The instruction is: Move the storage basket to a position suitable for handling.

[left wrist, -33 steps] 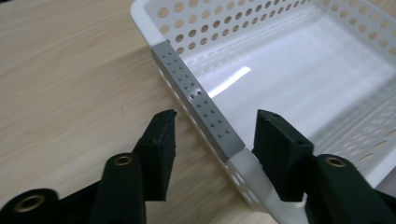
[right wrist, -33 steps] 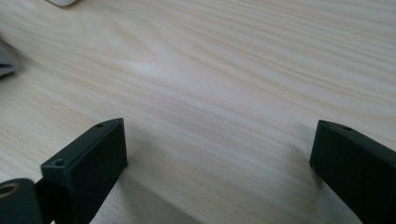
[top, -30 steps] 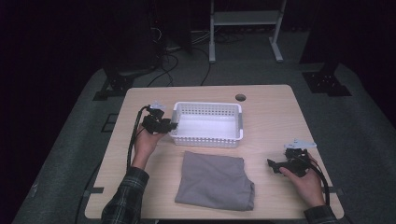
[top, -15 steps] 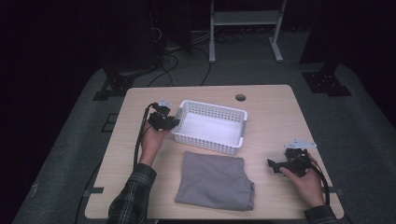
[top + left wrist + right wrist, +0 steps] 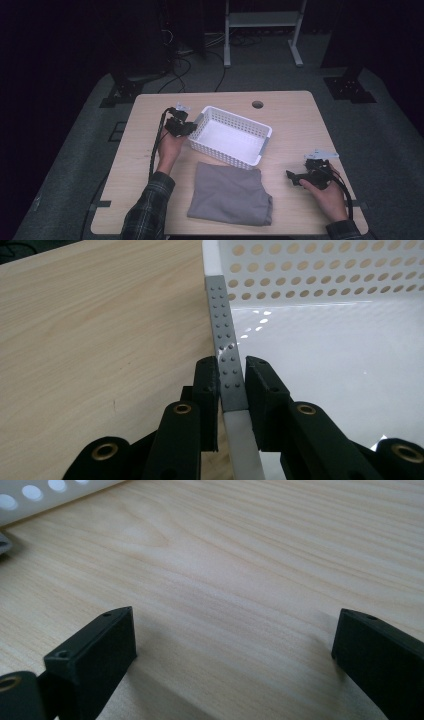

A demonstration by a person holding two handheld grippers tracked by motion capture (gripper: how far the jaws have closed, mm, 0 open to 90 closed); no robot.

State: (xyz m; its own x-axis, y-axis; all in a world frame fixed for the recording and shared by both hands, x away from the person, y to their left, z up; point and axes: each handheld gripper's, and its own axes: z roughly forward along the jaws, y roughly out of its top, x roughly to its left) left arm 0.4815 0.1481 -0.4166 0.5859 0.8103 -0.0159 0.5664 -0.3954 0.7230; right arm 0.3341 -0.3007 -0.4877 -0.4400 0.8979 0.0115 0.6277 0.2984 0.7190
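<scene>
Dark room, wooden tabletop: left gripper clamps white basket rim (grey end strip) toward the tabletop's rear left, right gripper idle, jaws spread; drag slowly, low, probably clearing grey cloth at the front edge.

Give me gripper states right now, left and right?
Left gripper: shut on the white basket, clamping its grey rim strip.
Right gripper: open, nothing between the jaws, over bare table.
</scene>
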